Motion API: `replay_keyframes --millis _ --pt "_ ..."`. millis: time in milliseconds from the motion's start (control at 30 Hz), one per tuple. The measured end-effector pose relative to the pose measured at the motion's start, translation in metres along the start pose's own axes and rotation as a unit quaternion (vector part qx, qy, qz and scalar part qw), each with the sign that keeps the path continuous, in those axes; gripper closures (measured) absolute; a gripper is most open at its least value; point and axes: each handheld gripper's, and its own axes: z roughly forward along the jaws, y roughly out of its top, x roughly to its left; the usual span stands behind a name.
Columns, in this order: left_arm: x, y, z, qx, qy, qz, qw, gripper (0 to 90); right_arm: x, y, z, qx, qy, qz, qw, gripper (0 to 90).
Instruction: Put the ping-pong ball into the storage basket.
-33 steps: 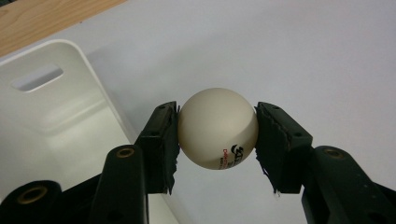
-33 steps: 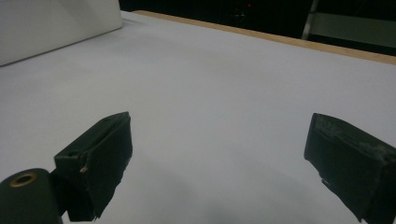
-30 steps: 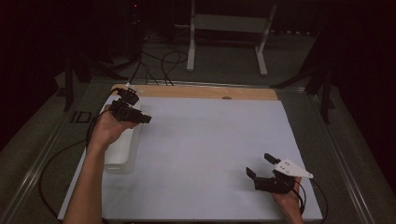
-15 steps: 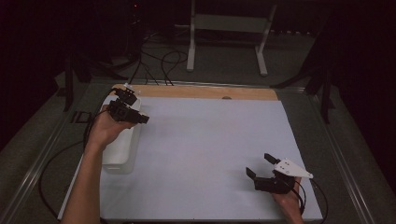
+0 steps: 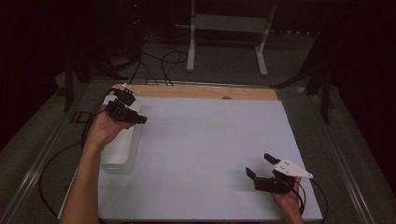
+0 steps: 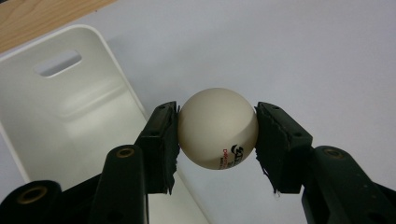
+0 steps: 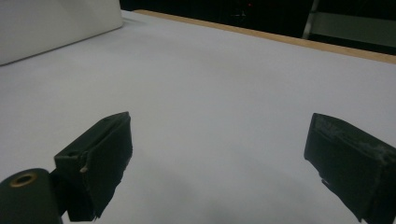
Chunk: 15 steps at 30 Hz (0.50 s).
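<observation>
Surface: pale grey flat mat [image 5: 205, 154] covering the table.
Far edge: light wooden strip [image 5: 210, 92].
Background: white metal stand [image 5: 226, 28], black floor cables [image 5: 156, 60].

Both grippers are matte black. The left gripper [image 6: 217, 135] has thick arms with a brass-ringed hole in each, and blocky rubber pads [image 6: 163, 144] frayed along their lower edges. The right gripper [image 7: 219, 163] is built alike, its pads [image 7: 105, 154] scuffed and ragged at the corners, with one brass-ringed hole showing. In the high view it [image 5: 261, 170] carries a pale grey three-cornered plate [image 5: 292, 168] on top, marked by what look like small dark screws. A black cable [image 5: 51, 161] trails from the left gripper [image 5: 140, 119]. The person's forearms are bare, no sleeves.
</observation>
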Motion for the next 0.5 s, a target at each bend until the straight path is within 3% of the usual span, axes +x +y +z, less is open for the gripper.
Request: replay_keyframes --millis 500 --pt "0.0039 -0.0021 -0.0020 0.006 0.002 -0.003 1.0000 51.1 0.0001 -0.0001 0.0003 0.001 0.001 0.000 1.0000 7.5"
